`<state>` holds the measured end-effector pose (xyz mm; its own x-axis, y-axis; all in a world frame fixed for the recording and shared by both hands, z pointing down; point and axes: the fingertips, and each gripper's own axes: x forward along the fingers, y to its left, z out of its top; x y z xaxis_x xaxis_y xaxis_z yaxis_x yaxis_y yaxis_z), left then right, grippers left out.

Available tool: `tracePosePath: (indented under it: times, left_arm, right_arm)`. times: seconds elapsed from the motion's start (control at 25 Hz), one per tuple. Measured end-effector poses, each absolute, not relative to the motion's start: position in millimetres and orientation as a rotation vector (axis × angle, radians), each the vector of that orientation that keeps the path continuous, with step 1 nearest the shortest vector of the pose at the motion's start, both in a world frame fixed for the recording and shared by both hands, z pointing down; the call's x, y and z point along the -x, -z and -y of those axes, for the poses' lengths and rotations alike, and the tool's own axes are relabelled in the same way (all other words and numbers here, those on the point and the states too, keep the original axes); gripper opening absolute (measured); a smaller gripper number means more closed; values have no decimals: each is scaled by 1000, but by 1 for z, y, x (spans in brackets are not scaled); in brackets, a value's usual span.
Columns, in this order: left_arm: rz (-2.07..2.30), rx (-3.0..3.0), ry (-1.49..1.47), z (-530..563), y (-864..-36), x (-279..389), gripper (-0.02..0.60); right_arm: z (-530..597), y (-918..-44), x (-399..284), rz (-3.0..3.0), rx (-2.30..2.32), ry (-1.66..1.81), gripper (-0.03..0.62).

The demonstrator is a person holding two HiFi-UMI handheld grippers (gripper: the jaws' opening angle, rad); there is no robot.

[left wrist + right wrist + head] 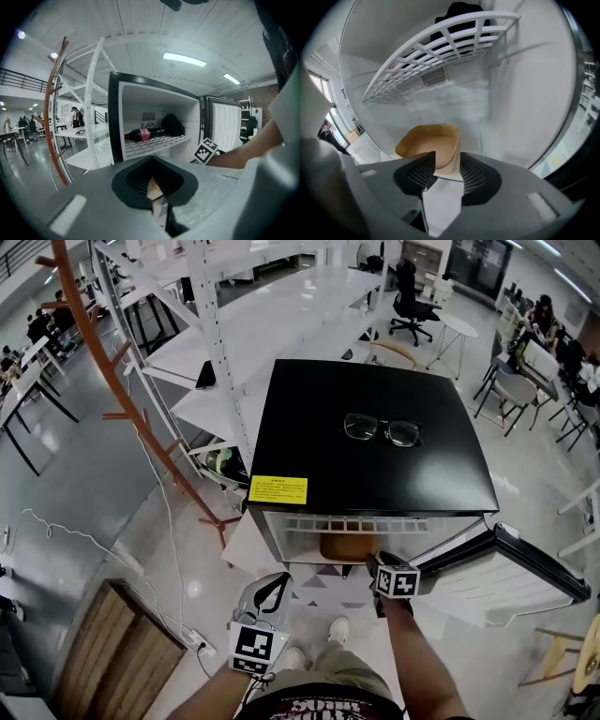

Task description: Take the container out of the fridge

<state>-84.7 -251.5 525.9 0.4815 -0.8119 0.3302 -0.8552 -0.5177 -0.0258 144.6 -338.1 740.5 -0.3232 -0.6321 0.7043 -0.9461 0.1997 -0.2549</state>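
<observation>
Black-padded right gripper (447, 161) gapes wide, holding nothing; the near wall of the tan container (426, 142) sits between its jaws, on the fridge (454, 103) floor under the shelf (473, 20). Best slide deeper, square up, then squeeze. Left gripper (154, 185) waits outside, closed, empty.

Below me, a pair of glasses (381, 429) lies open. A cola bottle (142, 135) rests on its side beside a dark bundle (172, 125). A rust-red coat stand (48, 112) and white shelving (281, 320) rise at my left.
</observation>
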Motion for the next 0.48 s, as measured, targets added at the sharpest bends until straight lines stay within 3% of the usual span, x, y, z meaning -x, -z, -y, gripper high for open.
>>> tracePosePath:
  times: [0.48]
  left_arm:
    - [1478, -2560, -487, 241, -530, 89, 0]
  right_arm:
    - [349, -768, -151, 1898, -1476, -994, 188]
